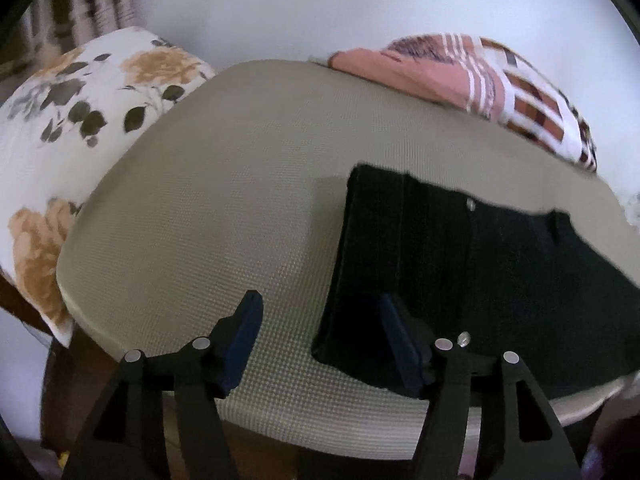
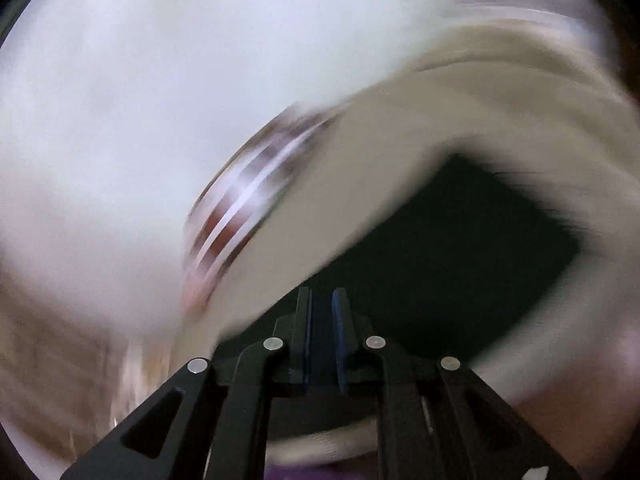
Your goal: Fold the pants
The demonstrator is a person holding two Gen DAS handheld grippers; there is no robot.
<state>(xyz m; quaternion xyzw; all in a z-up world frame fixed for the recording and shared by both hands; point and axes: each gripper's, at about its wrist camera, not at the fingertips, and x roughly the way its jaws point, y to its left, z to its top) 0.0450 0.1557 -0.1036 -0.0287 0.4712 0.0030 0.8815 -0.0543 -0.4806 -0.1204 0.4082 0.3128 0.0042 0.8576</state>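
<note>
Near me, my left claw point(image 1: 320, 320) gapes empty, my right claw point(image 2: 323, 312) is nearly closed on nothing, and the pants point(image 1: 460, 272) on the table point(image 1: 220, 200) look already folded.

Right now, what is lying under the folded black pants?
The black pants lie flat on a beige textured pad, which continues all around them. Whatever is directly beneath the cloth is covered and cannot be seen.
</note>
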